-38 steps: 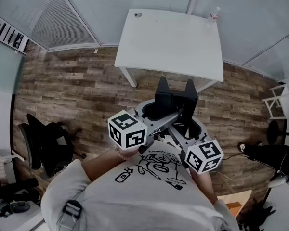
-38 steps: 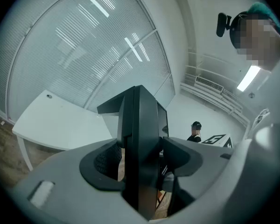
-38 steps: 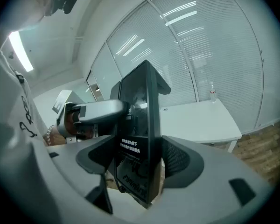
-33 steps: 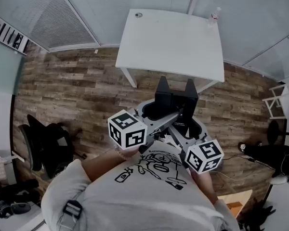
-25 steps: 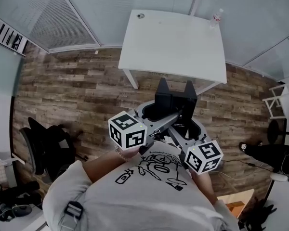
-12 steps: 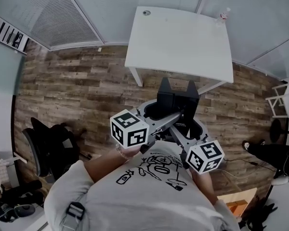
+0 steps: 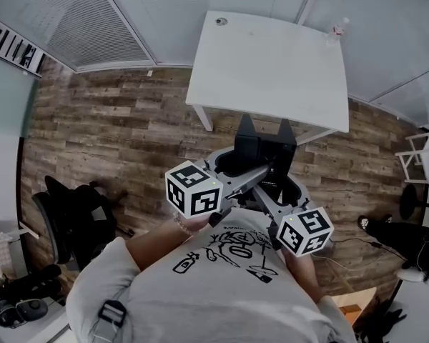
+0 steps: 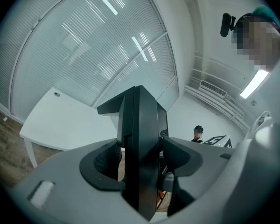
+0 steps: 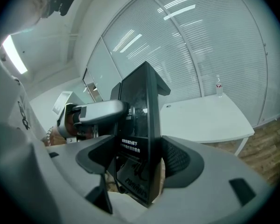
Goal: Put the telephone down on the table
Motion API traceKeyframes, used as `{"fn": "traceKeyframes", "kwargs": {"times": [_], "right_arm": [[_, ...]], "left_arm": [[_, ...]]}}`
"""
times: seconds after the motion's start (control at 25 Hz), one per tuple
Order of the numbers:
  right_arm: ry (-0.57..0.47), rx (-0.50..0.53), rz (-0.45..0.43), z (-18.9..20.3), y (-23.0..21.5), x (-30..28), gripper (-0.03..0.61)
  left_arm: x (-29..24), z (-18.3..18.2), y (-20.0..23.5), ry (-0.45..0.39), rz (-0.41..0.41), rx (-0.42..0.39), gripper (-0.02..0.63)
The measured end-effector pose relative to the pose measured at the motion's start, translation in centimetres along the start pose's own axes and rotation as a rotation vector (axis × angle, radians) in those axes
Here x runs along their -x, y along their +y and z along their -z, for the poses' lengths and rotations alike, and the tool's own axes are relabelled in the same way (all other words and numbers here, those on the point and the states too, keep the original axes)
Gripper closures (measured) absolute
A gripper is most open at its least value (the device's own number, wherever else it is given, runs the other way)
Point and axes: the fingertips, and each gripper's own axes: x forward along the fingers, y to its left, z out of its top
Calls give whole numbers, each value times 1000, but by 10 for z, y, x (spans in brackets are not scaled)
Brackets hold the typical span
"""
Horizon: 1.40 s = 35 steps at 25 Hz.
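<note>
While short of the white counter (image 7: 272,63), pinching the black telephone (image 7: 263,151) from opposite sides with left hand-held gripper (image 8: 140,158) and right hand-held gripper (image 9: 141,163), for balance.

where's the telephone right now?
Centre of the head view: the telephone is up in the air, gripped by the jaws of both the left gripper and the right gripper, just in front of the white table, not yet on it.

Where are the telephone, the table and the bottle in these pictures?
telephone (image 7: 263,147), head view, its black body
table (image 7: 272,63), head view, bare white top
bottle (image 9: 218,87), right gripper view, its body
</note>
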Motion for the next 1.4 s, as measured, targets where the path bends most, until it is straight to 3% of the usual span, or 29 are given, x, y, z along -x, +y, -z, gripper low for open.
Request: {"fn": "traceKeyframes", "kwargs": {"times": [1.0,1.4], "right_arm": [[-5,-25,-32,-101,-192,0,281],[-8,-26,-42,-122,-255,15,281]], "left_arm": [[-203,-73,24,17,-31,24,337],[-270,-82,19,16,-40,25,337]]}}
